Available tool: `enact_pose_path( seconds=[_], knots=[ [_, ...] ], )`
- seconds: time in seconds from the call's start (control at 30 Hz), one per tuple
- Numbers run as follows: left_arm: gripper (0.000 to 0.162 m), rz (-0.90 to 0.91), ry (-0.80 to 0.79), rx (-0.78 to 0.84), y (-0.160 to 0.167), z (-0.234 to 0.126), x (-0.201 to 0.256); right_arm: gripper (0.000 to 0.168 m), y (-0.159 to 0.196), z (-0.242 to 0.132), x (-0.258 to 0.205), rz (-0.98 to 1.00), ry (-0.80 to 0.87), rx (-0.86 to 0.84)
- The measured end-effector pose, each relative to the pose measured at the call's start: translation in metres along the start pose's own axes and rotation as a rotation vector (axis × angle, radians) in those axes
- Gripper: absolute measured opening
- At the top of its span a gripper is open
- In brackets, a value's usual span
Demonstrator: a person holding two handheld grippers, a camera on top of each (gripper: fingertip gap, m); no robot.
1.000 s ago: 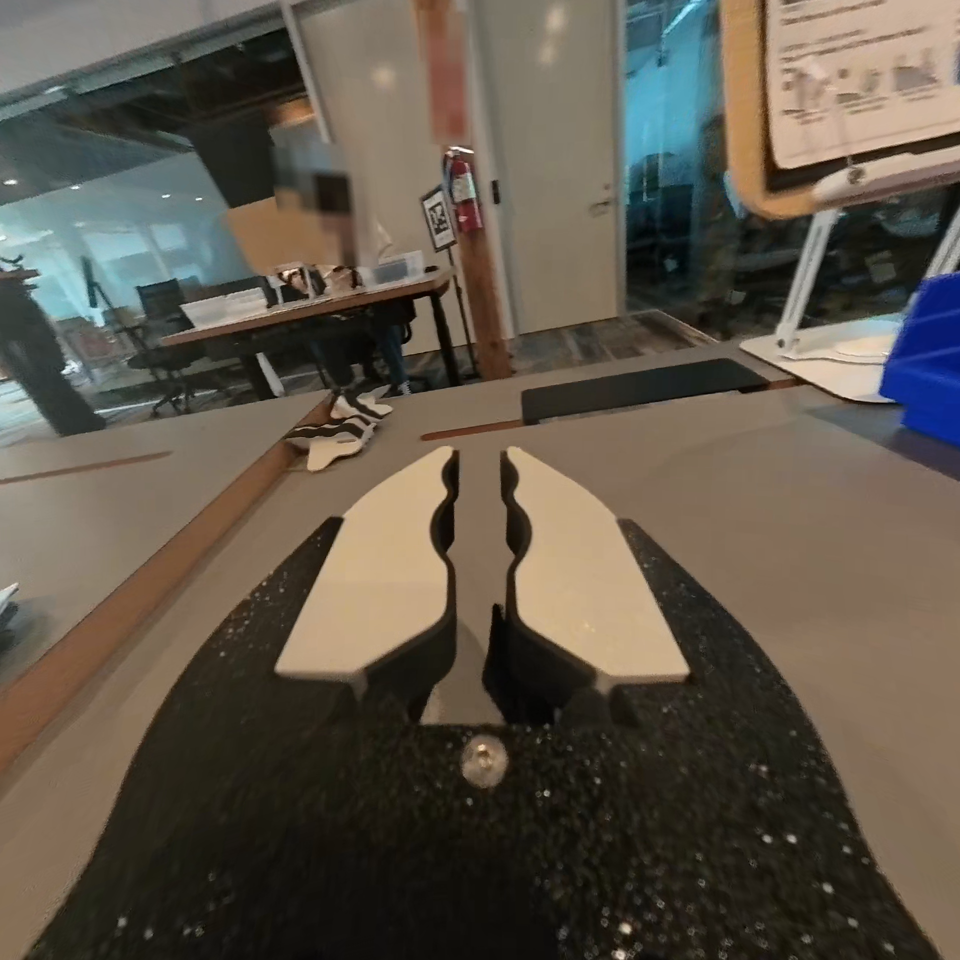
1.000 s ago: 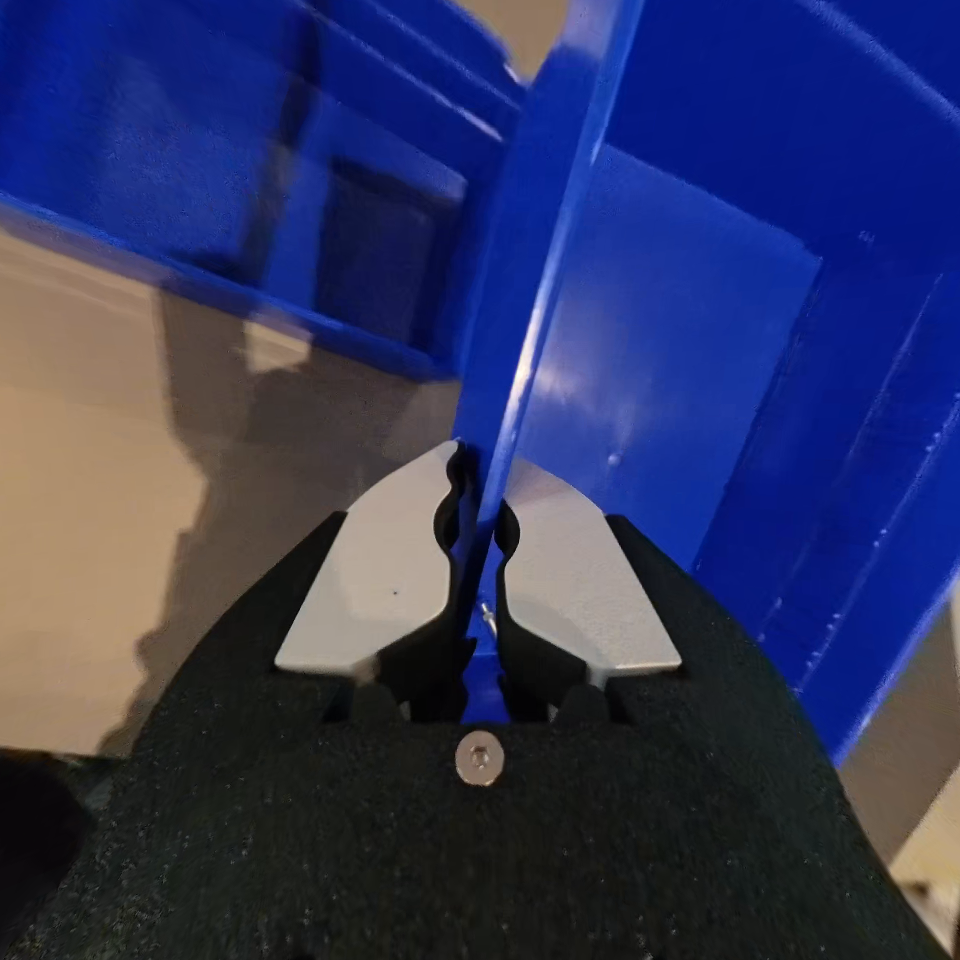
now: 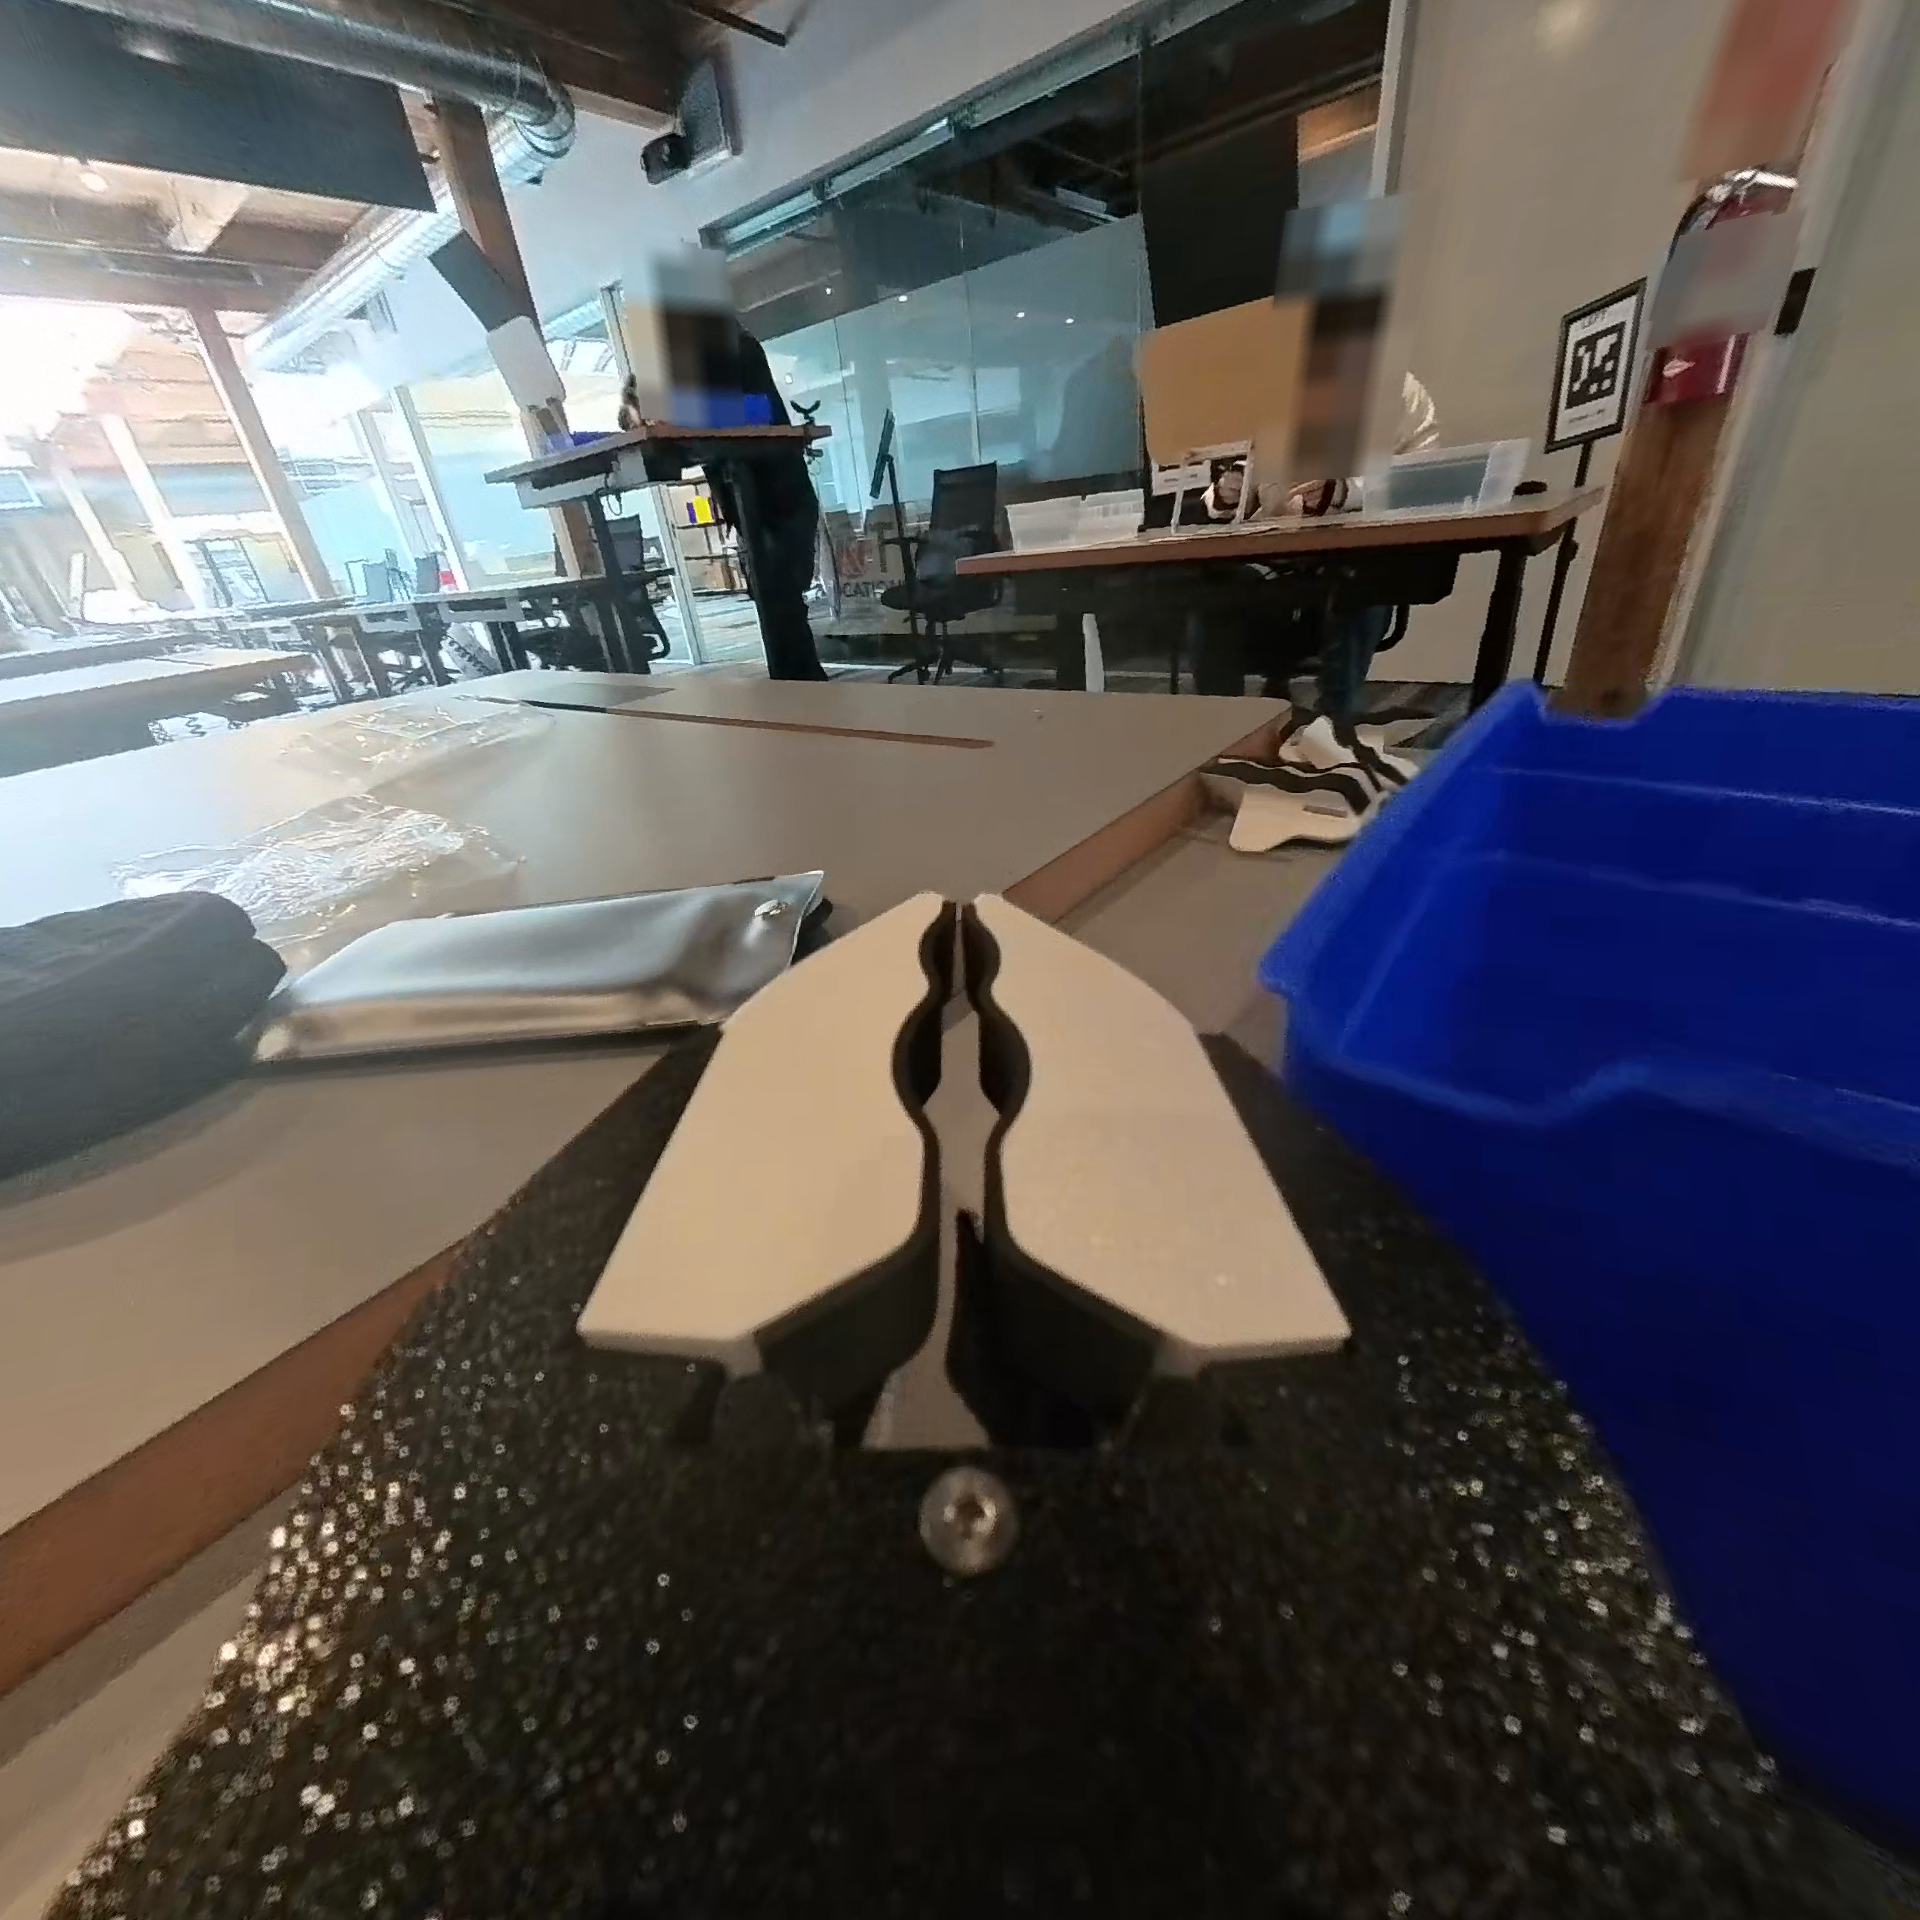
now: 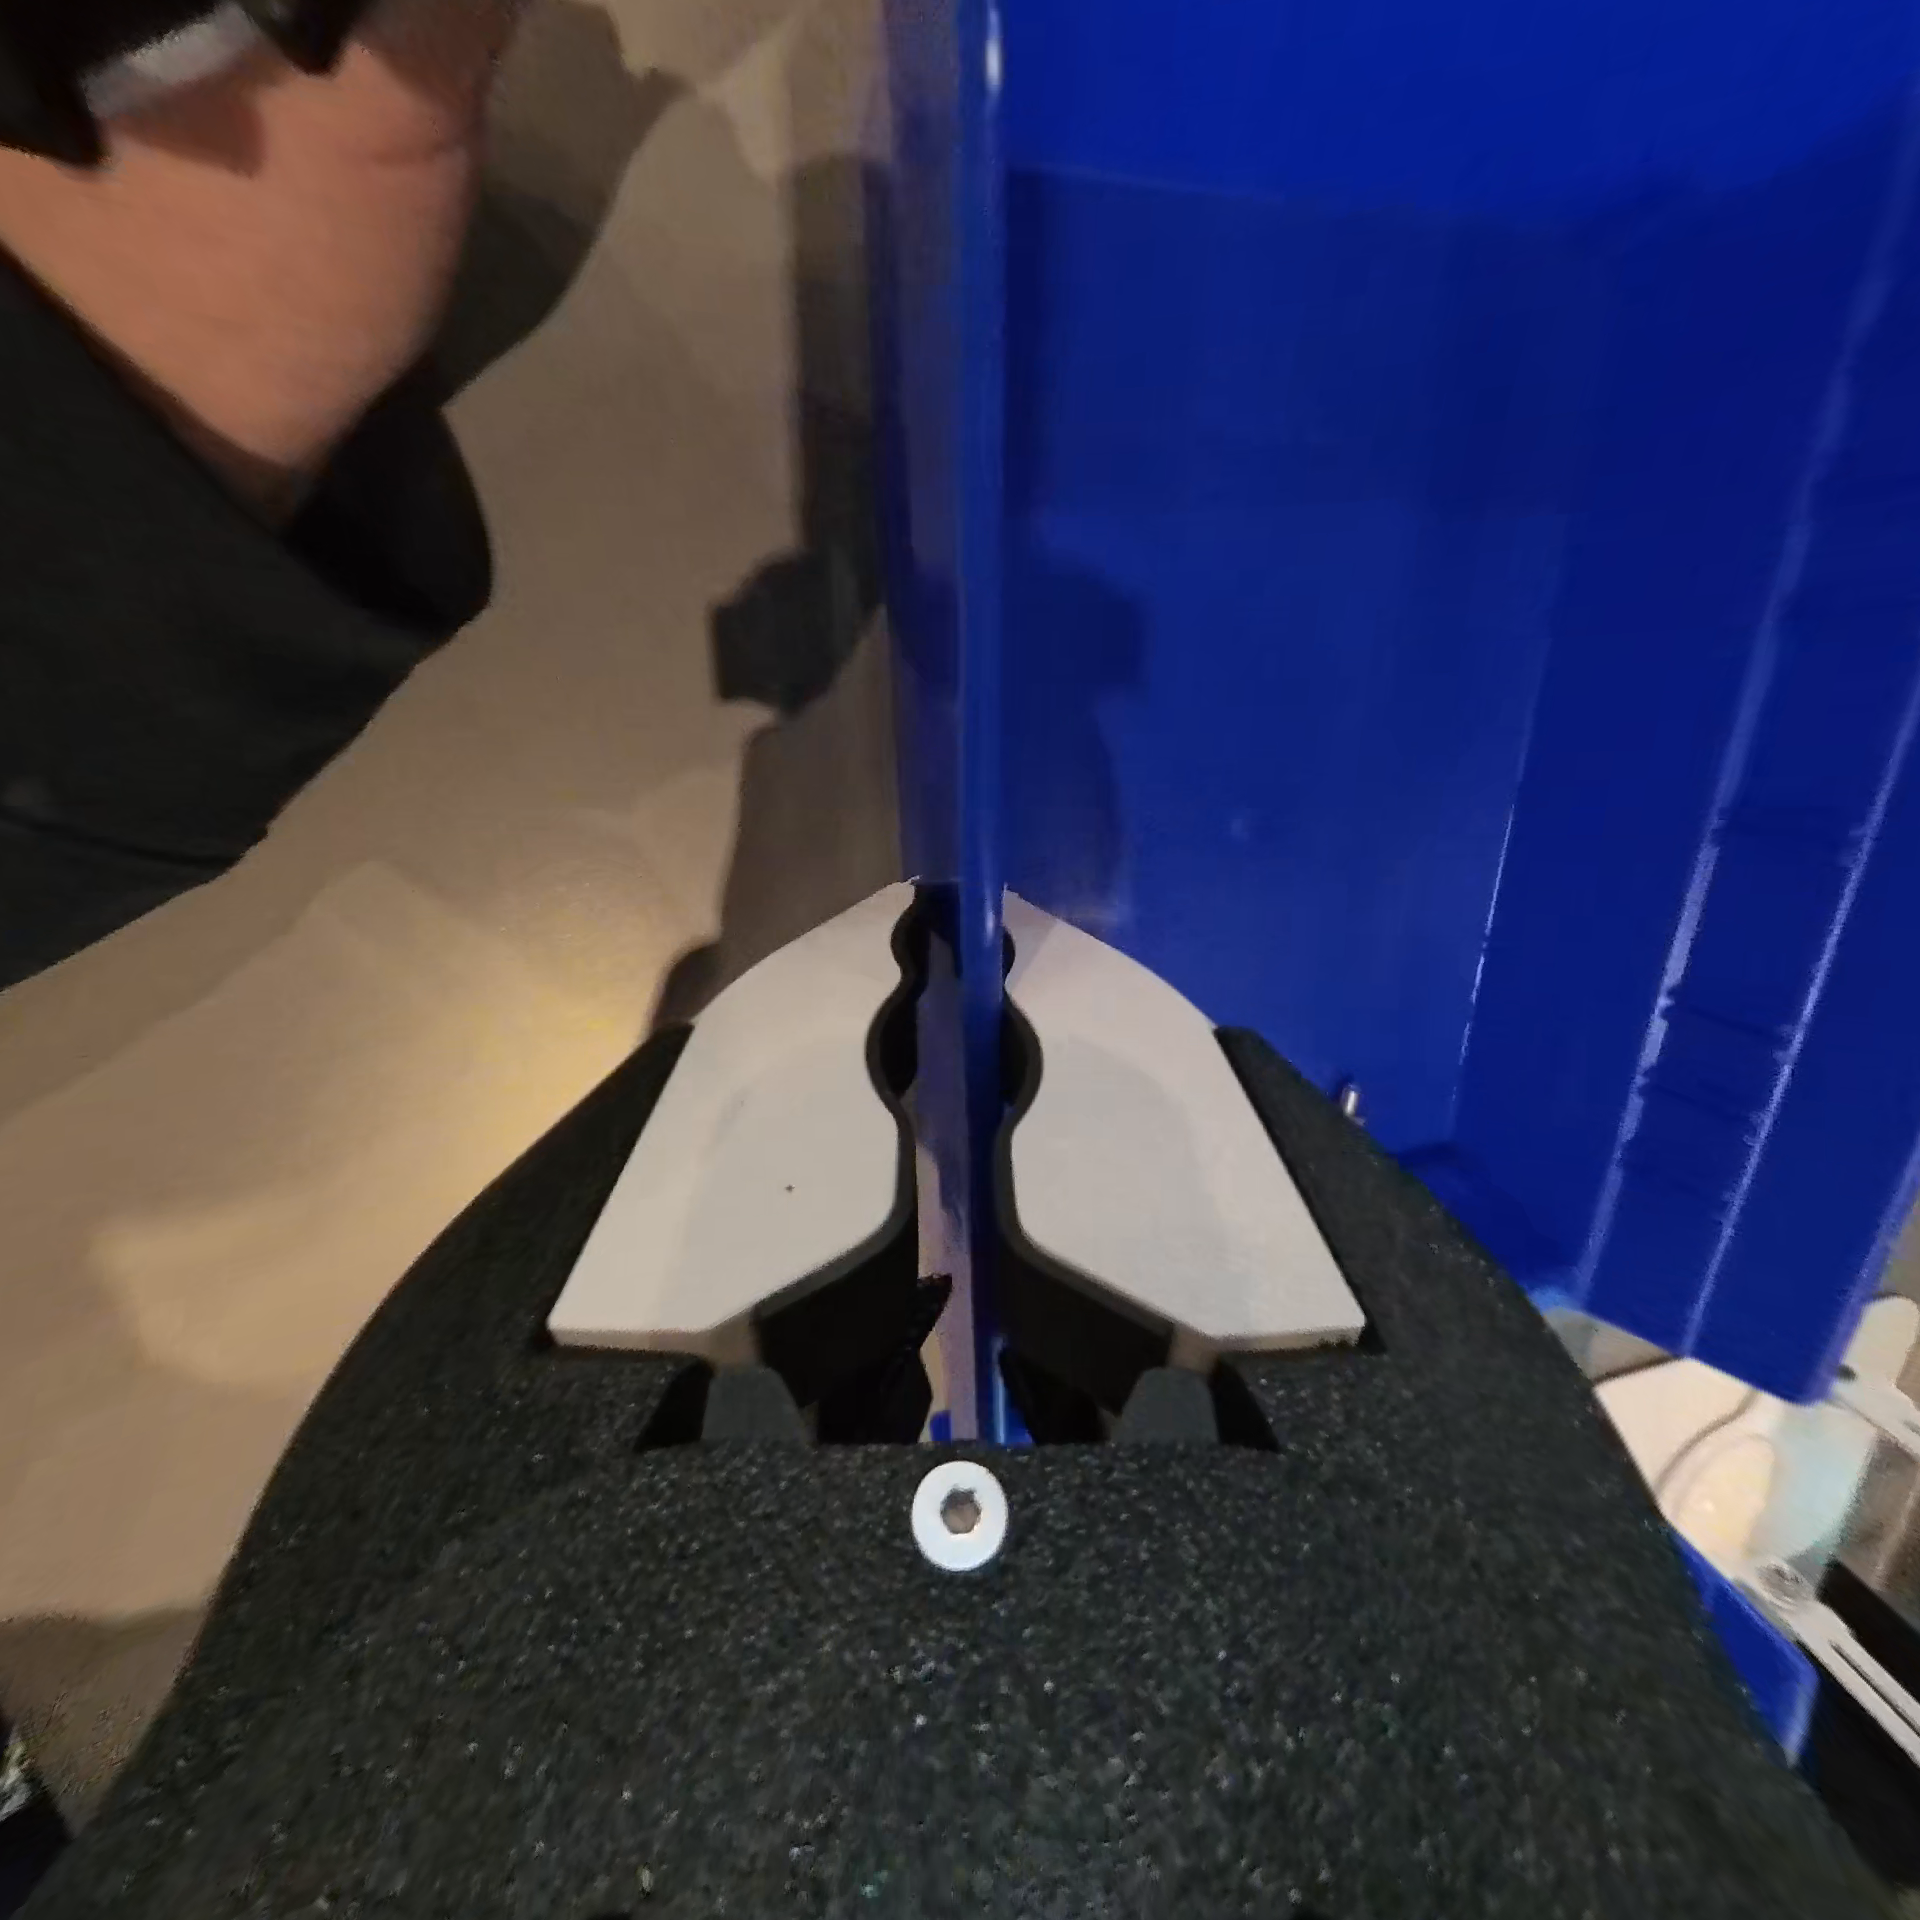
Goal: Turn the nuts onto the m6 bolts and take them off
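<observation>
Blue plastic bin (image 3: 1621,1039), open top, ribbed inner walls, stands on the grey table at the right of the left wrist view. Its thin side wall (image 4: 977,623) is clamped between the right gripper (image 4: 961,914) fingers. One small silvery part (image 4: 1351,1099), bolt or nut unclear, lies inside the bin; no other hardware discernible.

My left black speckled-plastic gripper (image 3: 961,920) has two pale grey flat fingers (image 3: 769,1164) with wavy black inner edges and a silver hex screw (image 3: 966,1527) at its base. My right matching black gripper (image 4: 956,904), same grey fingers (image 4: 748,1174), white-looking hex screw (image 4: 958,1525). Black sleeve (image 4: 156,665) on my arm.
</observation>
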State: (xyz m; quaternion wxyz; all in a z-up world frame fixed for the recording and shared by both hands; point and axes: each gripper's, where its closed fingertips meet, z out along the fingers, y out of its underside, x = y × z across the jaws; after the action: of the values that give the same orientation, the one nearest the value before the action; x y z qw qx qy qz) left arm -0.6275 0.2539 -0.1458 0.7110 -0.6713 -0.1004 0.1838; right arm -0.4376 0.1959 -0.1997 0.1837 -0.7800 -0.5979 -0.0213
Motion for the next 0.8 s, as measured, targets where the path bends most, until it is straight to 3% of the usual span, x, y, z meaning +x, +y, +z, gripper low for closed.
enact_pose_path(
  seconds=[0.07,0.13,0.23,0.3,0.4,0.57,0.67,0.8],
  knots=[
    [0.001,0.002,-0.001,0.001,0.000,0.001,0.000,0.010,0.005,0.007,0.003,0.001,0.012,-0.013],
    [0.001,-0.001,-0.001,0.001,0.000,0.001,-0.001,0.023,0.005,0.003,0.010,-0.039,0.087,0.023],
    [0.001,-0.010,0.002,0.014,-0.005,-0.001,-0.001,0.042,0.001,-0.025,0.016,-0.048,0.175,0.156],
    [0.001,-0.001,0.008,0.032,-0.011,-0.005,-0.001,0.044,0.007,-0.052,0.014,-0.016,0.205,0.282],
    [0.002,0.027,0.082,0.056,-0.025,-0.017,0.009,0.030,0.040,-0.088,0.009,0.064,0.234,0.483],
    [0.000,0.052,0.422,0.090,-0.049,-0.078,0.062,0.000,0.132,-0.106,0.013,0.232,0.310,0.692],
    [0.000,0.068,0.659,0.096,-0.055,-0.134,0.103,0.000,0.170,-0.105,0.015,0.336,0.323,0.790],
    [0.000,0.171,0.873,0.018,-0.056,-0.183,0.155,0.000,0.191,-0.112,0.015,0.393,0.375,0.961]
  ],
)
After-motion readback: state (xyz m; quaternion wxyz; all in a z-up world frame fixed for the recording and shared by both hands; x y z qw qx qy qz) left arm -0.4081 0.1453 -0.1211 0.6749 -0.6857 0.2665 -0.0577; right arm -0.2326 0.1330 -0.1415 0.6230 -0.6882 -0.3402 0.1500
